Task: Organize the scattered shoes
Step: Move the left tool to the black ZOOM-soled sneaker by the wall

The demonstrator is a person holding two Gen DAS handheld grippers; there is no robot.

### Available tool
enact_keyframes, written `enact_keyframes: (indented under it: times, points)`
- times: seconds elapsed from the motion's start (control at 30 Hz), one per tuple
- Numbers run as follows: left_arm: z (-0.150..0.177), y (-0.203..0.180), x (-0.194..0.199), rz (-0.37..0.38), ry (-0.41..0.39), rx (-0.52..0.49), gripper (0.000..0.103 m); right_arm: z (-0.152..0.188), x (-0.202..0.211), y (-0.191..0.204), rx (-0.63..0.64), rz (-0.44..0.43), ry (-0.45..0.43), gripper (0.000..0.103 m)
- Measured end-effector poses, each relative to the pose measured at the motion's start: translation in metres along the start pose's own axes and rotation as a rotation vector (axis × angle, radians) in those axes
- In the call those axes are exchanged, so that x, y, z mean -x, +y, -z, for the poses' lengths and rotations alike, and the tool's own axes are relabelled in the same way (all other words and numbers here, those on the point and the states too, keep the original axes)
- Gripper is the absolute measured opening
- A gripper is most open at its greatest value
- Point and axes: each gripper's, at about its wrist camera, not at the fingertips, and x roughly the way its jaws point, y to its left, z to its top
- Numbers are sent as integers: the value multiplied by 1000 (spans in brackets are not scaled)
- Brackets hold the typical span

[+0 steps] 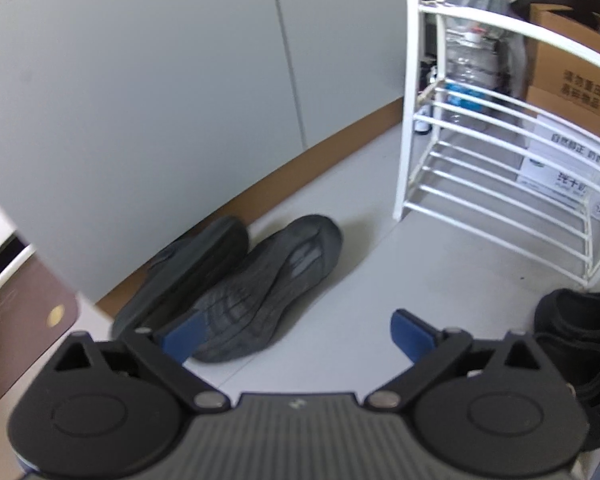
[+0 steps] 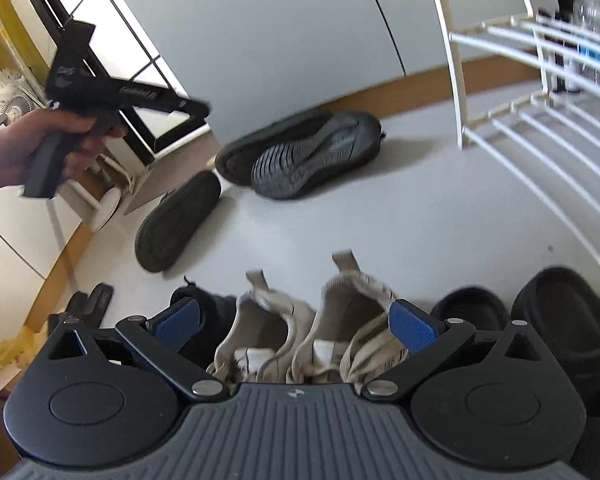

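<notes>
Two dark grey sneakers (image 1: 260, 284) lie on their sides against the wall, soles facing me. My left gripper (image 1: 296, 332) hangs open above the floor just in front of them, holding nothing; a hand carries the left gripper (image 2: 100, 92) at the upper left in the right wrist view. My right gripper (image 2: 296, 320) is open over a pair of beige sneakers (image 2: 300, 328) standing upright. A dark slipper (image 2: 176, 220) lies sole-up to the left, near the grey sneakers (image 2: 308, 152). Black slip-on shoes (image 2: 556, 320) stand at the right, and a black shoe (image 2: 208, 316) sits left of the beige pair.
A white wire shoe rack (image 1: 500, 152) stands at the right, its shelves bare. Cardboard boxes (image 1: 572, 80) and a big water bottle (image 1: 468, 72) sit behind it. A grey wall (image 1: 160, 80) with brown skirting runs along the back. Black slippers (image 1: 576, 320) lie at the right edge.
</notes>
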Motion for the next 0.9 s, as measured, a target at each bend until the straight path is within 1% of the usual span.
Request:
enact_keyframes:
  times: [0.1, 0.17, 0.3, 0.37, 0.43, 0.47, 0.53, 0.6, 0.67, 0.73, 0.8, 0.9]
  points:
    - [11, 7, -36, 38, -6, 21, 101, 2, 4, -11, -3, 17, 3, 103]
    - [20, 12, -58, 55, 3, 26, 101, 1, 5, -18, -6, 29, 29, 103]
    - [31, 24, -85, 23, 36, 3, 101, -1, -1, -27, -22, 36, 55, 103]
    - [31, 27, -92, -13, 44, -36, 101, -2, -4, -31, -31, 35, 62, 103]
    - [27, 28, -99, -41, 48, -95, 101, -3, -8, -35, -40, 35, 70, 103]
    - [25, 29, -102, -49, 48, -108, 101, -4, -9, -37, -45, 35, 74, 103]
    - [20, 29, -115, -56, 38, -99, 101, -5, -13, -41, -54, 34, 82, 103]
    - [17, 26, -124, -43, 35, -100, 101, -6, -16, -46, -63, 34, 89, 103]
    - [15, 18, -140, -29, 47, -141, 101, -7, -20, -50, -72, 33, 97, 103]
    - [13, 8, -154, -36, 55, -219, 101, -9, -22, -52, -76, 34, 100, 103]
    - [11, 3, -165, -57, 59, -274, 101, -11, -24, -58, -72, 46, 94, 103]
    - [7, 2, -183, -61, 91, -328, 102, -13, -29, -66, -95, 50, 98, 103]
